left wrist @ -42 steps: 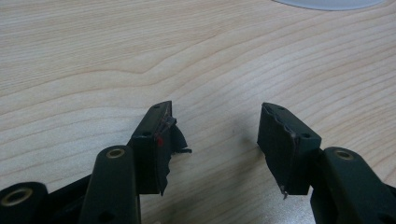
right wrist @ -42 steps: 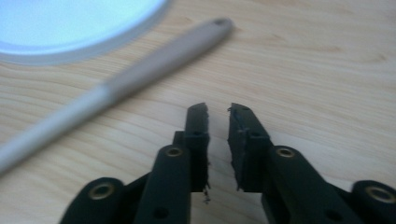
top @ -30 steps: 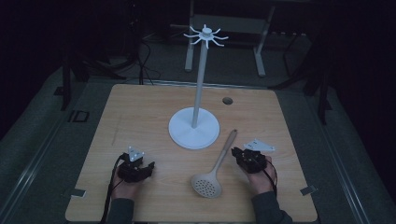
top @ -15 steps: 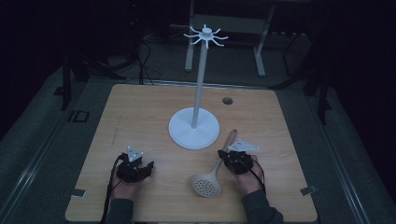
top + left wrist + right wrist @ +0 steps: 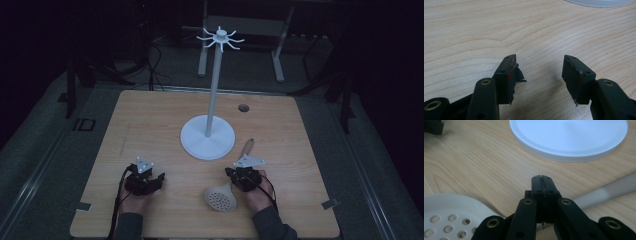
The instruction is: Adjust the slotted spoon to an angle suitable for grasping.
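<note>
Resting on the wooden table (image 5: 150, 125), the left gripper (image 5: 145, 181) is unmoved, jaws spread apart over bare wood. The right gripper (image 5: 244, 177) has shifted left from its earlier position beside the slotted spoon (image 5: 222, 198) and now sits over the handle, jaws pressed together. The white stand (image 5: 207, 137) is unchanged.
</note>
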Motion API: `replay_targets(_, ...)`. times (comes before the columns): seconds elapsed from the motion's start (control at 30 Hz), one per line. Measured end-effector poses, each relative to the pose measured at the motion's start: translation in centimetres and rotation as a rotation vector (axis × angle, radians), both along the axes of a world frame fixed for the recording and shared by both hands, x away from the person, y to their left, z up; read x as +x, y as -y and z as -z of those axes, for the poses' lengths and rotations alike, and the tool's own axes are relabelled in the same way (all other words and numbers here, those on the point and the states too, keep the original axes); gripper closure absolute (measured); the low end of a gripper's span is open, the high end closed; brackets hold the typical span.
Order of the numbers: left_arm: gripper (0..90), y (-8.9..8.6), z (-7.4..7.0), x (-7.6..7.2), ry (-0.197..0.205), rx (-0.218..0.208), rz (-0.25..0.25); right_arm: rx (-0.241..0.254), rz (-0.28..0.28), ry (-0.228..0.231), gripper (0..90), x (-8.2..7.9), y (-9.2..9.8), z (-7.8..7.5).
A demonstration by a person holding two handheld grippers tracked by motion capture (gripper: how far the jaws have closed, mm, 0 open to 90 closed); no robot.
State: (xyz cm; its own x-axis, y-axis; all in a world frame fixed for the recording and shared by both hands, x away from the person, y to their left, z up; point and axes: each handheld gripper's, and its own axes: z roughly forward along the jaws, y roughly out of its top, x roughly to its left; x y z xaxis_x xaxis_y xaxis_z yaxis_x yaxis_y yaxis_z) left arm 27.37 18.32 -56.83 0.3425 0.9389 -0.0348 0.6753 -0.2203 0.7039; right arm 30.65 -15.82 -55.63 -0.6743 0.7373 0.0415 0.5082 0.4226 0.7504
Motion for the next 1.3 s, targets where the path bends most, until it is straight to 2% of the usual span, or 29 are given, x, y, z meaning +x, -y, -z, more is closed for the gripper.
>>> replay_targets(0.27, 45.9, 0.0, 0.0, 0.0, -0.002, 0.002, 0.001, -0.035, -0.036, -0.036, 89.7, -0.5, -0.9, 1.0)
replay_targets(0.47, 46.0, 0.0, 0.0, 0.0, -0.002, 0.004, 0.003, -0.04, -0.054, -0.046, 89.7, -0.9, -1.4, 1.4)
replay_targets(0.6, 46.0, 0.0, 0.0, 0.0, -0.003, 0.007, 0.004, -0.04, -0.06, -0.058, 89.6, -0.9, -1.3, 1.4)
replay_targets(1.0, 46.0, -0.1, 0.0, 0.0, -0.004, 0.006, 0.004, -0.075, -0.098, -0.044, 89.8, -1.2, -0.8, 1.1)
replay_targets(1.3, 46.0, -0.1, 0.0, 0.0, -0.006, 0.007, 0.002, -0.077, -0.121, -0.07, 90.0, -1.3, 0.3, 0.9)
